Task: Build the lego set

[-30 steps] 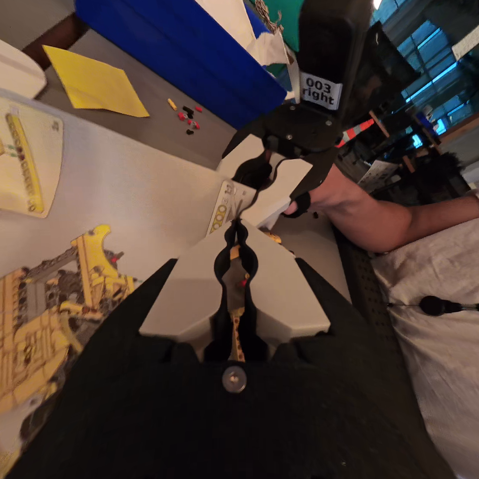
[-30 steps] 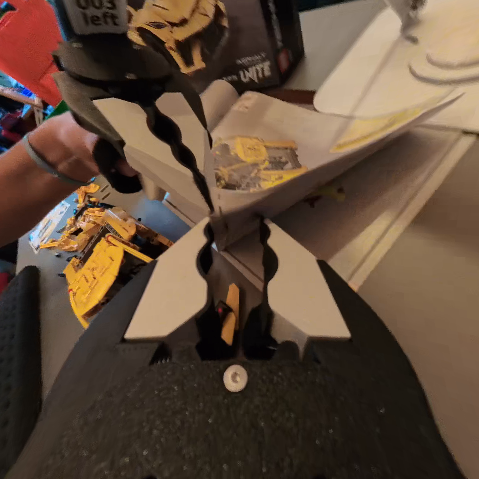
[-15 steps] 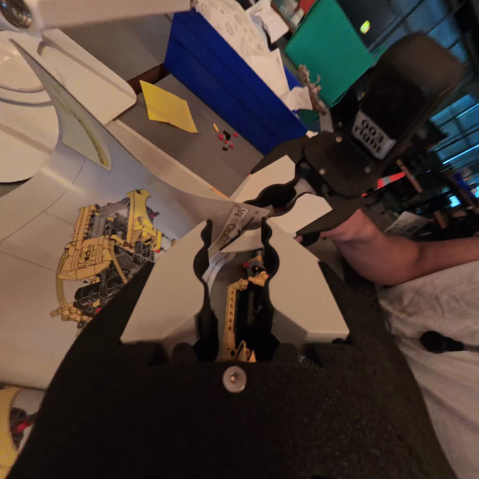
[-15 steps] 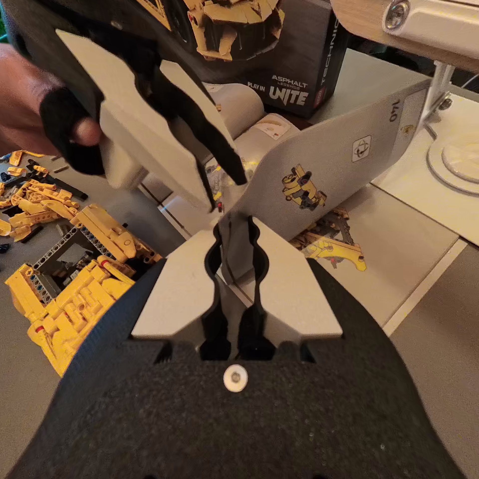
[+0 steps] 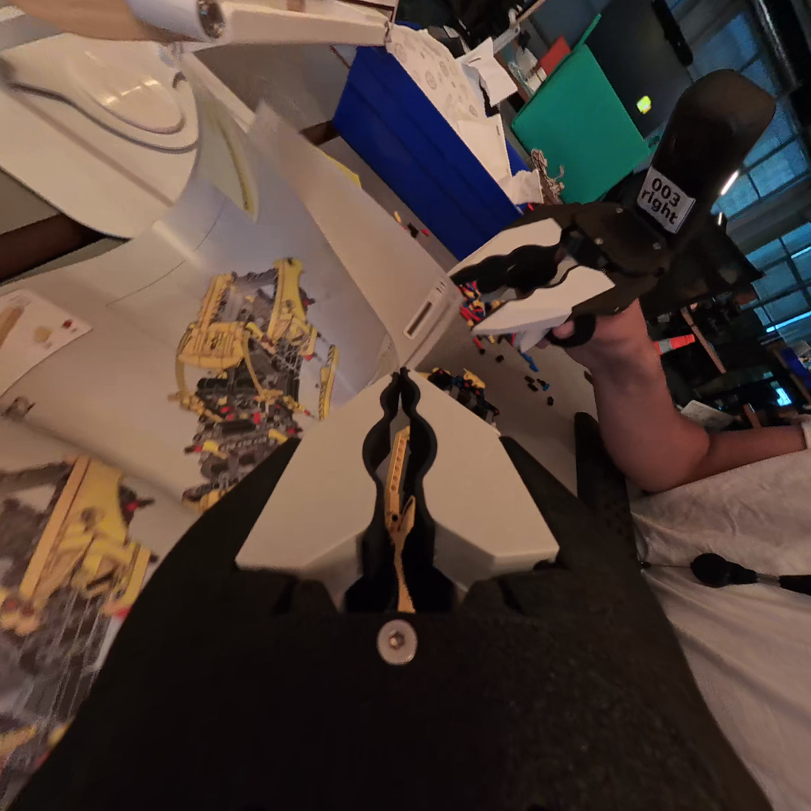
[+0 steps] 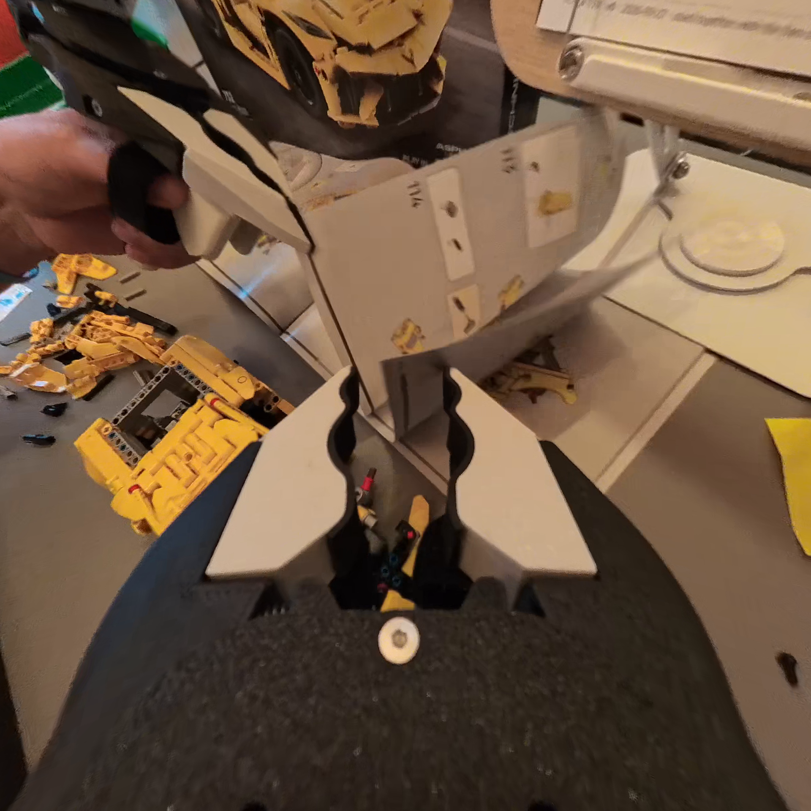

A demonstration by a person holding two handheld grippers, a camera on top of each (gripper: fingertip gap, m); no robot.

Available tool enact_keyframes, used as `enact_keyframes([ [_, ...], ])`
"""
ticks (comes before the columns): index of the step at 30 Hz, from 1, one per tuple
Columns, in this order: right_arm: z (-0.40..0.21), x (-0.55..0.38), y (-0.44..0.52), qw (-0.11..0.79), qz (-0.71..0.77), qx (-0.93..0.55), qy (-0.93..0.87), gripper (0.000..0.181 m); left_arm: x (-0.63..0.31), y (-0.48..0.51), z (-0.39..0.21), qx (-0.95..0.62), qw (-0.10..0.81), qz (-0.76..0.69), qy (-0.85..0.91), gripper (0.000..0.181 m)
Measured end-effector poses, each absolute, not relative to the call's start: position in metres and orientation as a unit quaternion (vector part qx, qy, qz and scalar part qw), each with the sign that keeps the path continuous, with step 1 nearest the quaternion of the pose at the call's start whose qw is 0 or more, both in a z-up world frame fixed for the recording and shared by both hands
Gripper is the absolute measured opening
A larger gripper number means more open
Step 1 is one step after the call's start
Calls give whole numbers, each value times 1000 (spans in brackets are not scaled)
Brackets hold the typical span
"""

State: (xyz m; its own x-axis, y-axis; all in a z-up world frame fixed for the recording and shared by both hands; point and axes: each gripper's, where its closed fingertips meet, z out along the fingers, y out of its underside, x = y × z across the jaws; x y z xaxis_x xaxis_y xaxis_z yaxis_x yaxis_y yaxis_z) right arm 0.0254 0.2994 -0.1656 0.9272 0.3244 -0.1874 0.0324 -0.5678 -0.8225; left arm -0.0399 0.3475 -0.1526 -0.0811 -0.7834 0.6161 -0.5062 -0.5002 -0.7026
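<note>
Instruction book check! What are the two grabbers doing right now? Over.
Left gripper: jaws shut on a lifted booklet page. Right gripper: jaws open, page corner between them, not gripped. Yellow model beside the booklet, untouched.

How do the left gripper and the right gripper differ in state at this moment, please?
The left gripper is shut, fingertips meeting; the right gripper is open, with a wide gap. The left gripper seems to pinch the edge of the manual page; the right gripper grips nothing, though the page's lower edge sits in its gap. Both have white fingers with wavy black pads.
</note>
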Motion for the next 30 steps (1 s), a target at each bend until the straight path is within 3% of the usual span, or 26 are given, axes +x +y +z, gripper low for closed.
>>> enact_keyframes([
  [5, -158, 45, 281, 446, 104, -879, -132, 38, -103, 365, -158, -709, 156, -525, 445, 0],
  [9, -192, 113, 260, 345, -18, -929, -135, 19, -185, 397, -171, -775, 215, -458, 379, 0],
  [15, -230, 87, 297, 303, 63, -926, -216, 23, -259, 435, -191, -841, 251, -343, 334, 0],
  [17, -242, 66, 306, 291, 103, -921, -237, 31, -273, 444, -199, -856, 253, -306, 331, 0],
  [20, -259, 56, 310, 269, 129, -922, -248, 68, -292, 453, -214, -876, 252, -249, 329, 0],
  [24, -264, 64, 310, 287, 73, -911, -287, 65, -321, 459, -242, -894, 244, -140, 348, 0],
  [30, -264, 69, 309, 302, 96, -901, -297, 62, -326, 449, -254, -902, 234, -112, 345, 0],
])
